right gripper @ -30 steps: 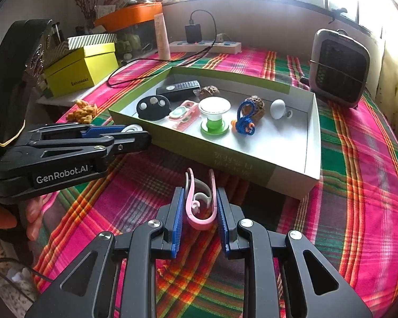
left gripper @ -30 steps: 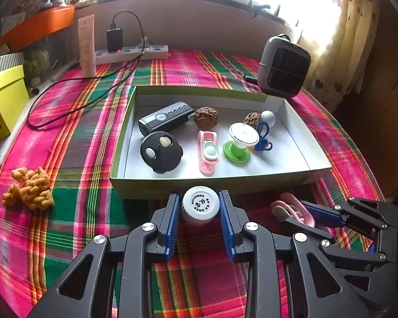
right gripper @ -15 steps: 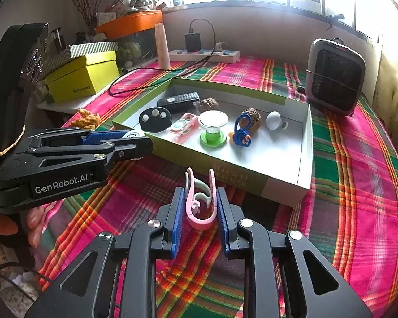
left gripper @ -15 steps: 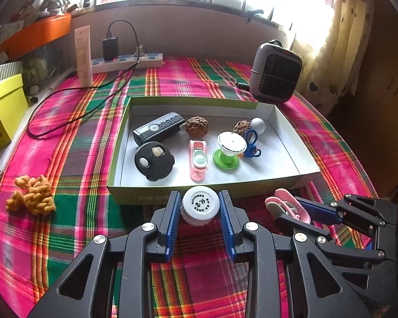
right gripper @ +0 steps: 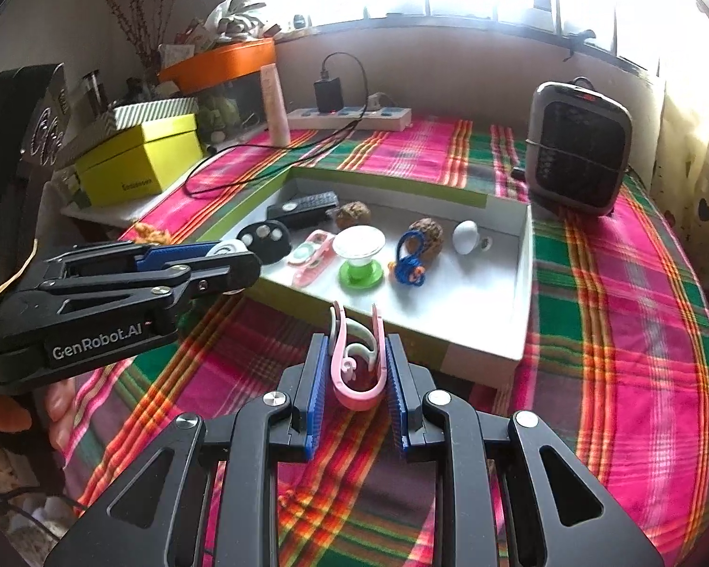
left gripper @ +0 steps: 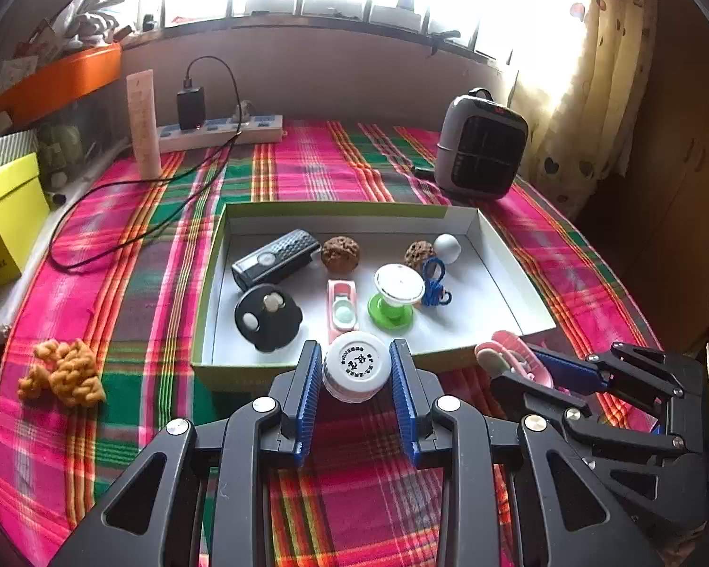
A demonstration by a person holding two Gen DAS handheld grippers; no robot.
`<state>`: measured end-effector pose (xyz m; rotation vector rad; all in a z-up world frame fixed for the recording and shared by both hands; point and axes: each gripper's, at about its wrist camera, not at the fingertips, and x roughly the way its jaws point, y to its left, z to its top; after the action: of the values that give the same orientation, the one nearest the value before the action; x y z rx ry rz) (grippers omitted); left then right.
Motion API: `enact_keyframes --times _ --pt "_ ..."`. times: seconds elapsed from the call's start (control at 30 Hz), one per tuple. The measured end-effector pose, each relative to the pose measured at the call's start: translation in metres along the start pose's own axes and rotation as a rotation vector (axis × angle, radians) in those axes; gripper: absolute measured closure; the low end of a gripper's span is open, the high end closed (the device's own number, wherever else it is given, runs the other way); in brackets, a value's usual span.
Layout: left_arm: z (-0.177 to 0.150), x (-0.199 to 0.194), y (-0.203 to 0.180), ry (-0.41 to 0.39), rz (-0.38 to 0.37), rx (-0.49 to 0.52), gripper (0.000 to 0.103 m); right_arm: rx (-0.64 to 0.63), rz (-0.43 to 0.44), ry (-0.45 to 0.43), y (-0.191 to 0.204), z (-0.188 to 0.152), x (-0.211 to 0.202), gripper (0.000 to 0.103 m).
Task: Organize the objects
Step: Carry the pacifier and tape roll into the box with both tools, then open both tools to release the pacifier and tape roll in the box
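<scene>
My left gripper (left gripper: pixel 354 368) is shut on a small white bottle (left gripper: pixel 355 371) with a printed cap, held above the near wall of the green-rimmed white box (left gripper: pixel 520 283). My right gripper (right gripper: pixel 354 359) is shut on a pink clip (right gripper: pixel 357 359), held above the cloth in front of the box (right gripper: pixel 522 283). It also shows in the left wrist view (left gripper: pixel 510 359), to the right of the bottle. The box holds a black remote (left gripper: pixel 274 262), a black round fob (left gripper: pixel 267 316), a pink case (left gripper: pixel 341 312), a green-and-white spool (left gripper: pixel 394 295), a blue clip (left gripper: pixel 434 281), two brown nuts and a white knob.
A plaid cloth (left gripper: pixel 118 283) covers the table. A yellow knotted toy (left gripper: pixel 64 371) lies left of the box. A grey heater (left gripper: pixel 479 151) stands at the back right. A power strip (left gripper: pixel 222 130) with charger and cable, a beige tube and a yellow box (left gripper: pixel 4 217) sit at the back left.
Both grippers have risen and pulled back a little with their objects, so the box looks farther and lower. The holds on the bottle and the clip are unchanged.
</scene>
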<state>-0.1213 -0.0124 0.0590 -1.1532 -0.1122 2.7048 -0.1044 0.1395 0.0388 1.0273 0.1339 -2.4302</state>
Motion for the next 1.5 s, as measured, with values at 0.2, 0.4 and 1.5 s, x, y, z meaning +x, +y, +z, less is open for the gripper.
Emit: enact_keyframes --times 0.2,0.4,1.5 --pt "0.011 0.006 0.001 -0.007 -0.016 -0.001 0.075 0.02 -0.027 -0.004 -0.009 0.009 0.005 0.079" --pt "0.018 0.019 0.005 0.002 -0.021 -0.017 0.075 0.033 -0.049 -0.004 -0.017 0.016 0.013 0.079" --pt "0.036 0.067 0.025 0.051 0.02 -0.049 0.075 0.047 -0.101 0.069 -0.036 0.031 0.057 0.079"
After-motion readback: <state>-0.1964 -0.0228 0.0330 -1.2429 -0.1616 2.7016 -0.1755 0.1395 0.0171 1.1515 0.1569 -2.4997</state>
